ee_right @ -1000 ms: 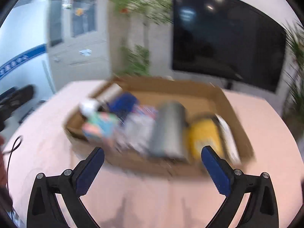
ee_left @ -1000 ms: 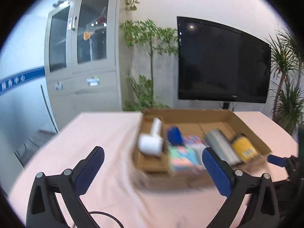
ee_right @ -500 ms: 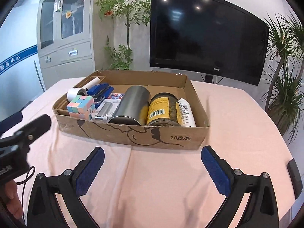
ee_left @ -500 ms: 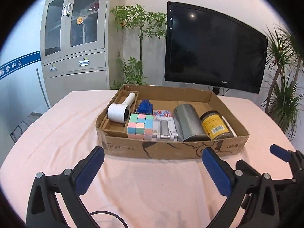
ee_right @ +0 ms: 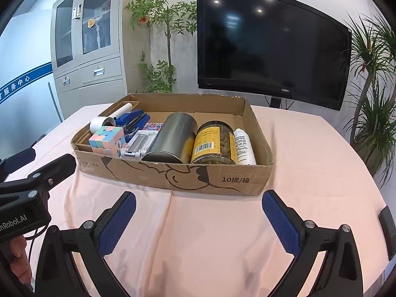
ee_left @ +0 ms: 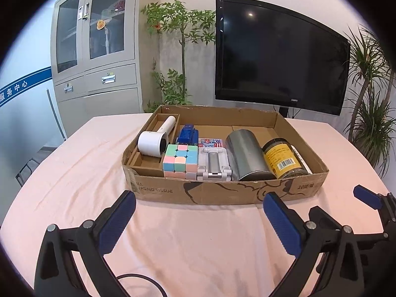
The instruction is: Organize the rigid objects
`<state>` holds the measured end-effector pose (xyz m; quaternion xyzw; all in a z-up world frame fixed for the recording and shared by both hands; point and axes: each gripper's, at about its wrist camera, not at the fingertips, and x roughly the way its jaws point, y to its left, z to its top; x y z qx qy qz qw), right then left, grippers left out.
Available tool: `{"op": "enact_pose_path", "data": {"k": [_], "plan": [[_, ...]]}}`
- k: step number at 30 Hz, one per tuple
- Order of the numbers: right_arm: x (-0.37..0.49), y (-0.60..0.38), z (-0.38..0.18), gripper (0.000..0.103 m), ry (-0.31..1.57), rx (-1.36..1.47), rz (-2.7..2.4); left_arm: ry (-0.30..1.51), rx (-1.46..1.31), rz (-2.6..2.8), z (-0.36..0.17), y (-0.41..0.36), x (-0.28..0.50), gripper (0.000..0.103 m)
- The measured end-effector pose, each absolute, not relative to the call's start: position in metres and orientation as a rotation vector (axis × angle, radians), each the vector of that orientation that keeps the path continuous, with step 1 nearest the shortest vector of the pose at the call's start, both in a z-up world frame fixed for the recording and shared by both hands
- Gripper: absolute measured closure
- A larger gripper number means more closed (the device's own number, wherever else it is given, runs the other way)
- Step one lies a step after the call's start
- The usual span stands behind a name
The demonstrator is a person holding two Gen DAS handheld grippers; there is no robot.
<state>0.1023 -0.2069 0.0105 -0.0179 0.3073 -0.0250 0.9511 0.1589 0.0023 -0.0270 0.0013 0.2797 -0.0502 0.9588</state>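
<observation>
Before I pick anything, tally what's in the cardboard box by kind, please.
Lint roller: 1
Stapler: 1
Puzzle cube: 1
Card pack: 1
Folding phone stand: 1
Metal can: 1
Glass jar: 1
White bottle: 1
Total: 8, all in the cardboard box.

Count on site: one cardboard box (ee_left: pixel 222 193) on one pink-covered table (ee_left: pixel 81 173), holding eight items. These are one white handheld device (ee_left: pixel 154 141), one blue stapler (ee_left: pixel 187 135), one pastel puzzle cube (ee_left: pixel 180 157), one printed card pack (ee_left: pixel 211 143), one grey folding stand (ee_left: pixel 214 164), one steel canister (ee_left: pixel 245 156), one yellow-labelled jar (ee_left: pixel 283 160) and one white bottle (ee_right: pixel 243 146). Surroundings: one television (ee_left: pixel 279 57), one filing cabinet (ee_left: pixel 96 52), two potted plants, namely one leafy plant (ee_left: pixel 180 49) and one palm (ee_left: pixel 371 99); two grippers, left gripper (ee_left: pixel 198 222) and right gripper (ee_right: pixel 198 220).
</observation>
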Motion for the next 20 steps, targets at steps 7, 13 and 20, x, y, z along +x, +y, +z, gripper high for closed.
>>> {"op": "enact_pose_path", "data": {"k": [7,13,20], "plan": [[0.114,-0.205,0.004,0.001,0.638,-0.039,-0.059,0.581,0.012,-0.101,-0.033,0.002,0.169,0.001],[0.121,-0.202,-0.001,0.001,0.647,-0.04,-0.063,0.597,0.007,-0.111,-0.039,0.001,0.176,0.001],[0.128,-0.199,-0.005,0.001,0.653,-0.042,-0.069,0.614,-0.012,-0.118,-0.043,0.004,0.185,0.001]]}}
